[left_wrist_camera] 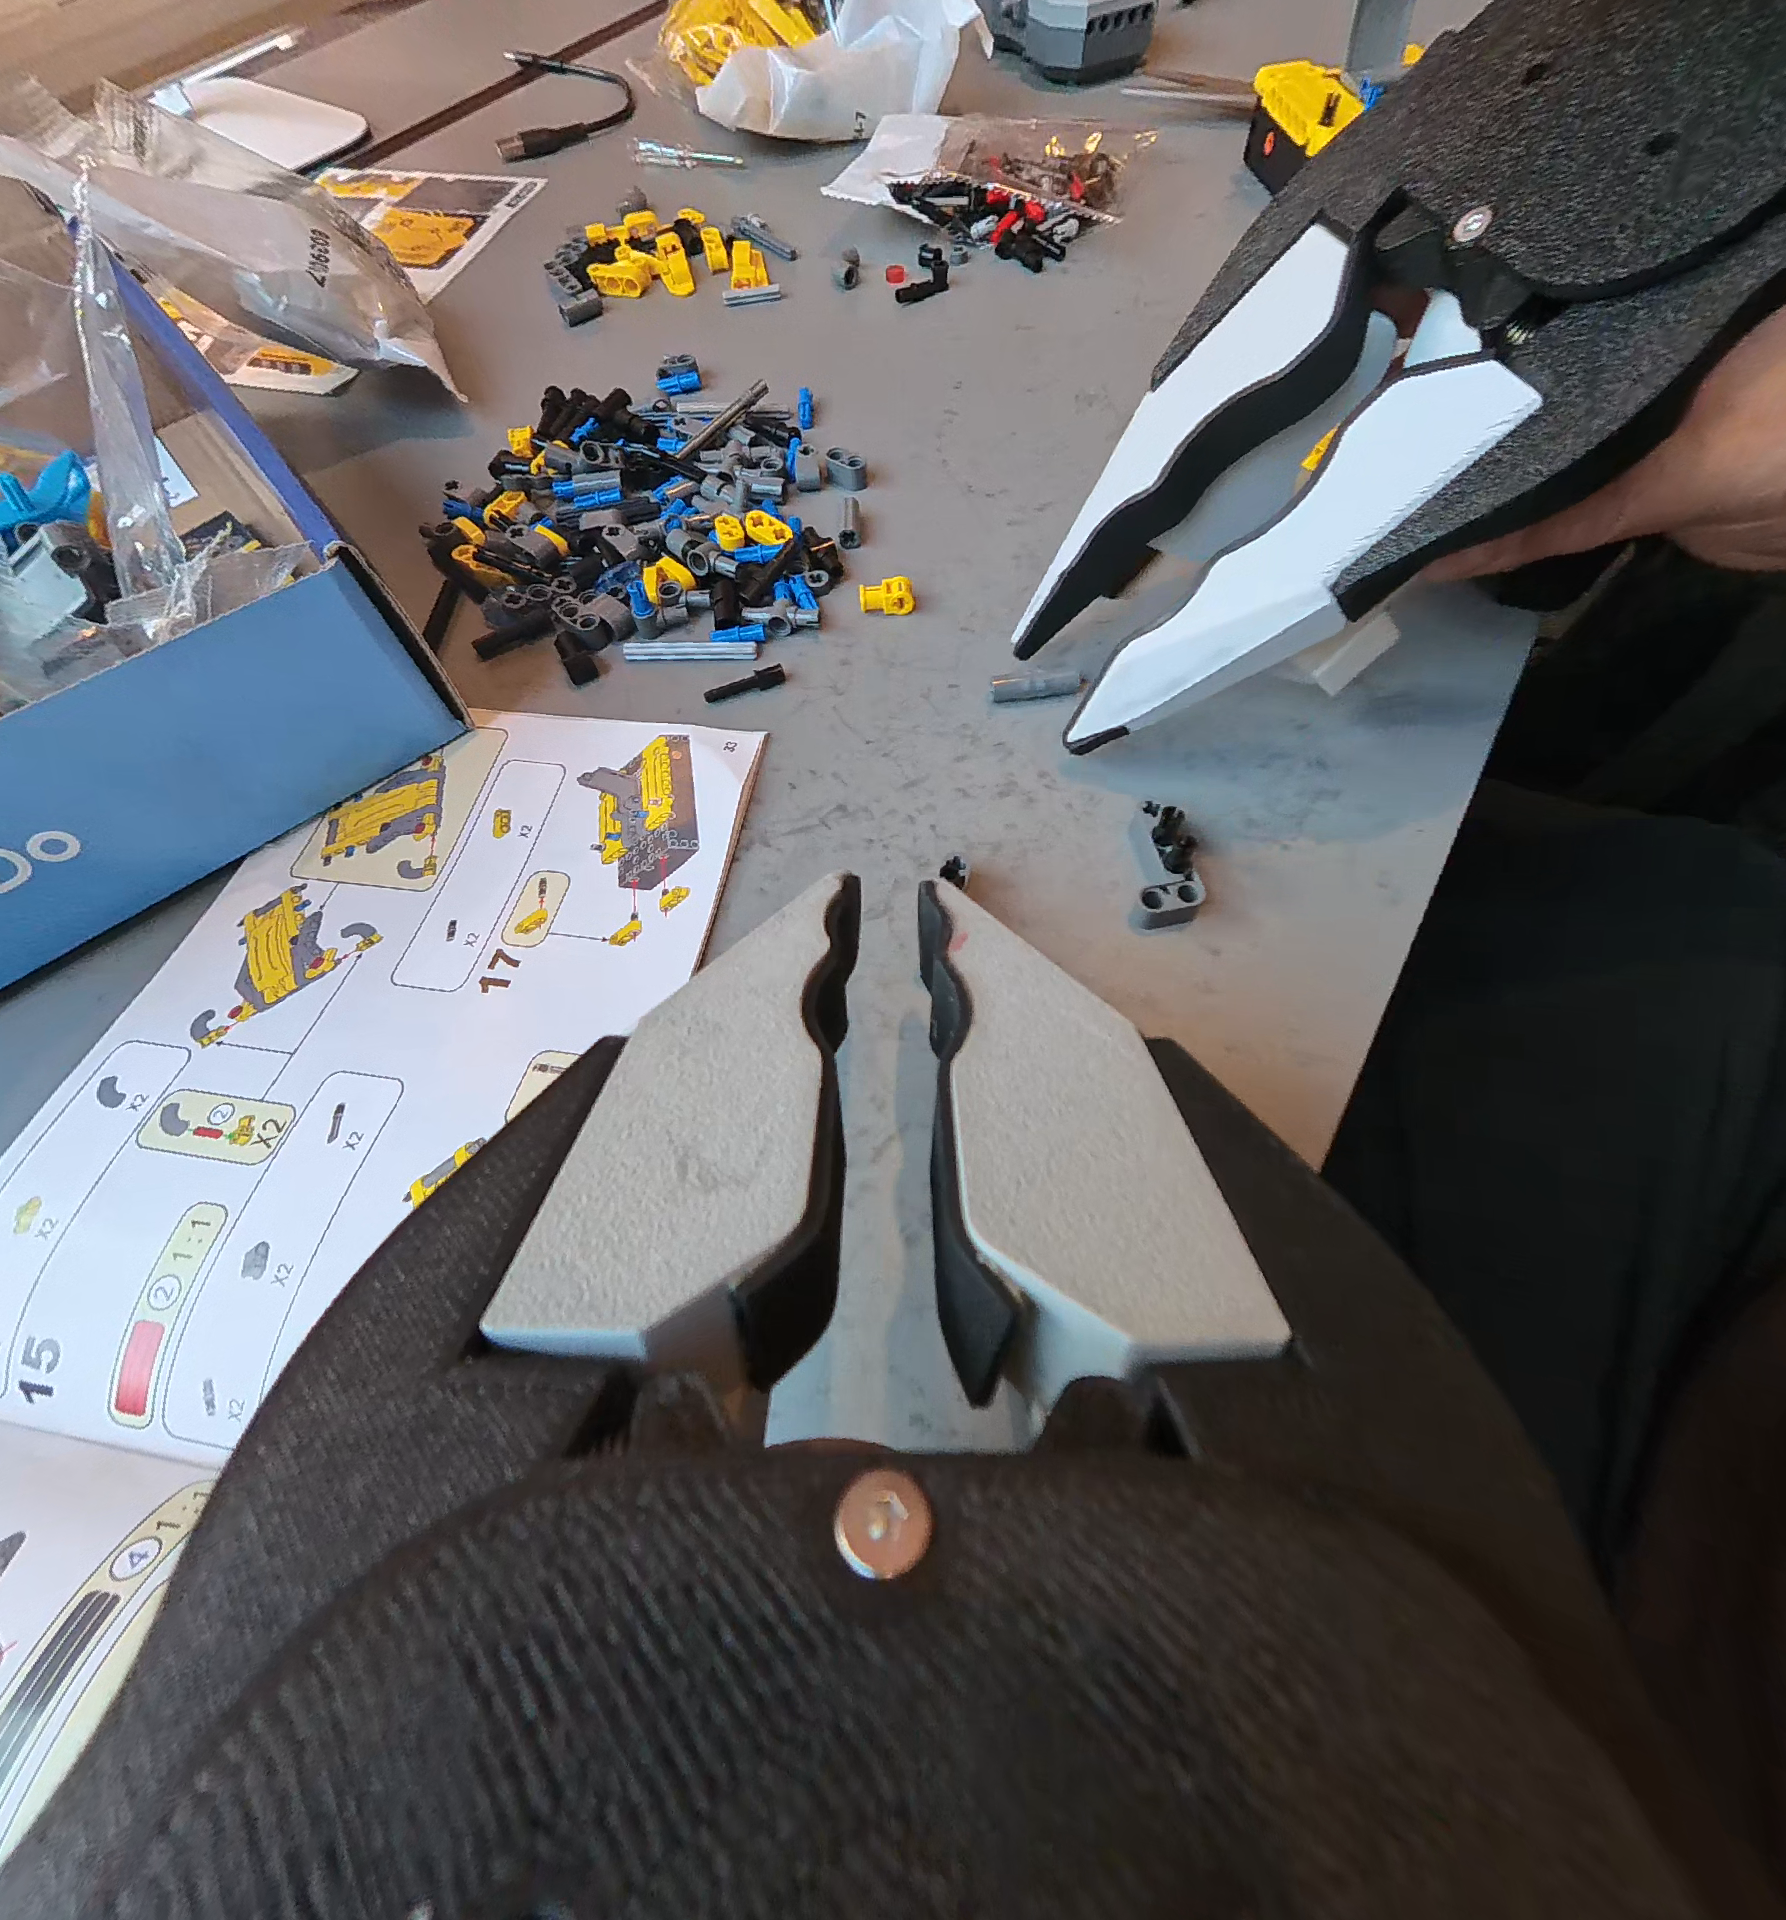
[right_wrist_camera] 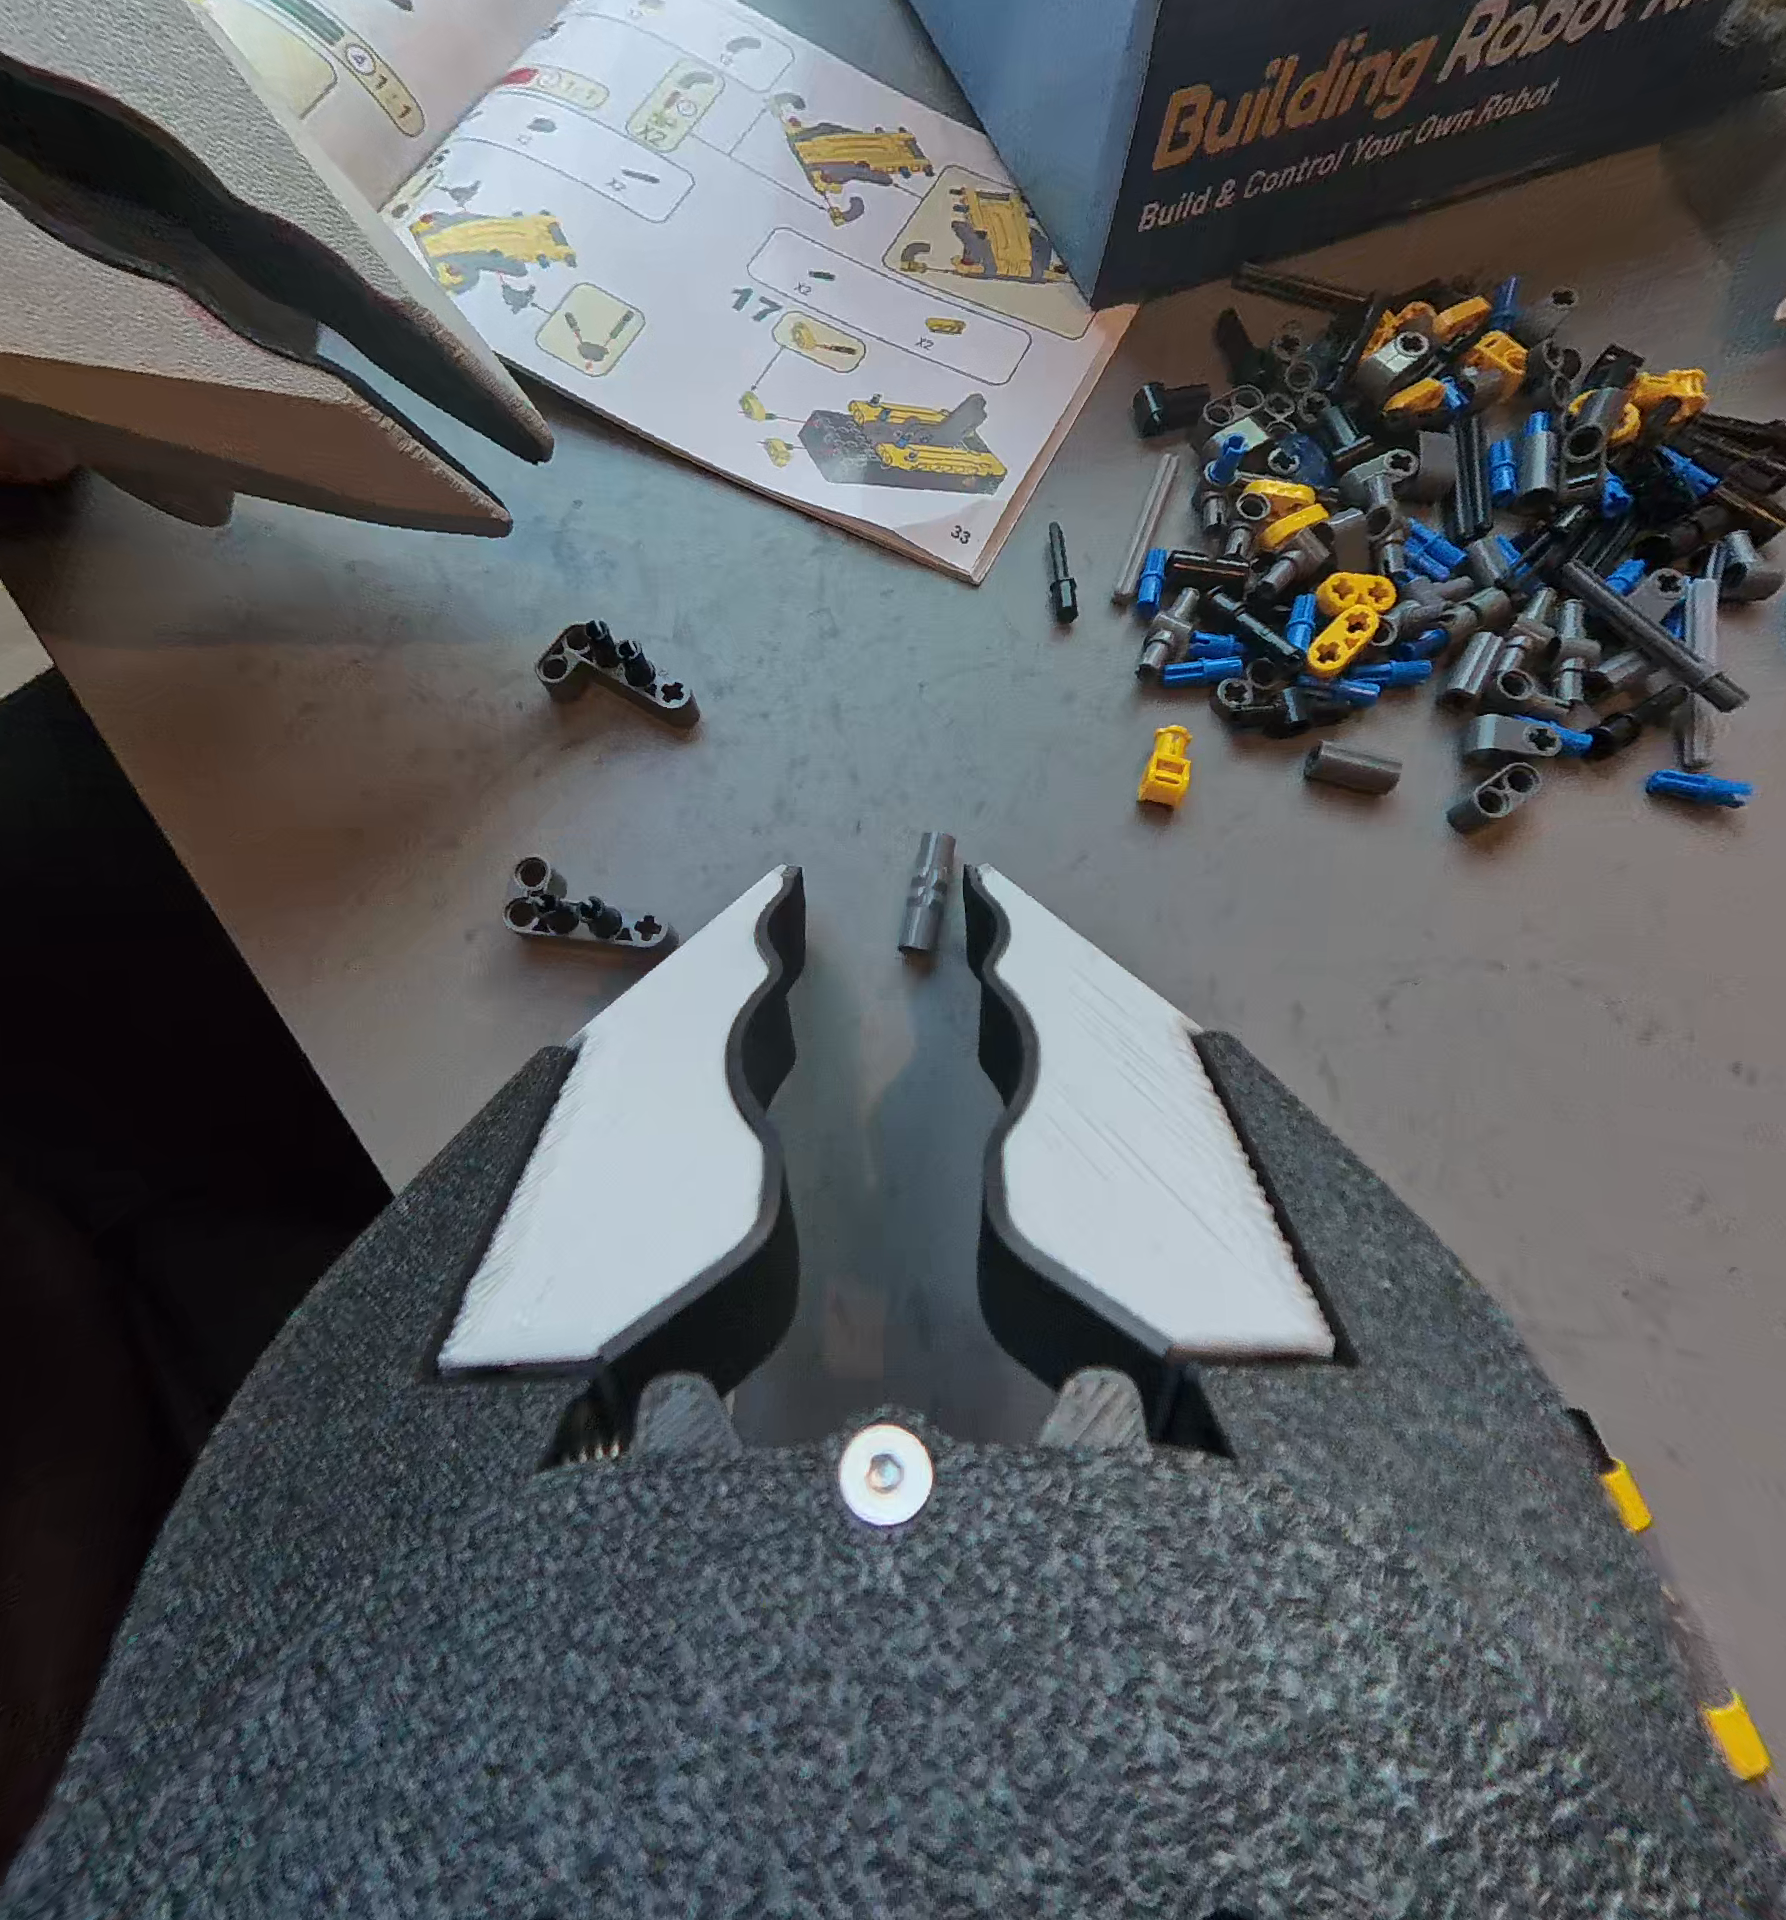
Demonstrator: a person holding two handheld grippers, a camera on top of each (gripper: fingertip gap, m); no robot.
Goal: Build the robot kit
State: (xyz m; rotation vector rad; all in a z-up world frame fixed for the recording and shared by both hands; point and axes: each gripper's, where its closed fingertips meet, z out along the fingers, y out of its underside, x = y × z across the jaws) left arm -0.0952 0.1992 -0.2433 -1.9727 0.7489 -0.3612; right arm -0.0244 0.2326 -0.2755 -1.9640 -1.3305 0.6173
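1. Hovering over the grey tabletop (right_wrist_camera: 1284, 1143), my right gripper (right_wrist_camera: 884, 883) has jaws open around a small grey plastic connector tube (right_wrist_camera: 925, 894), at 12 o'clock.
2. My left gripper (left_wrist_camera: 889, 894) has jaws slightly parted, empty; a tiny black peg (left_wrist_camera: 955, 869) lies at 1 o'clock.

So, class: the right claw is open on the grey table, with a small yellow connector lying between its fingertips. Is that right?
Not quite. The right wrist view shows the right claw open over the grey table, but the piece between its fingertips is a dark grey connector, not yellow.
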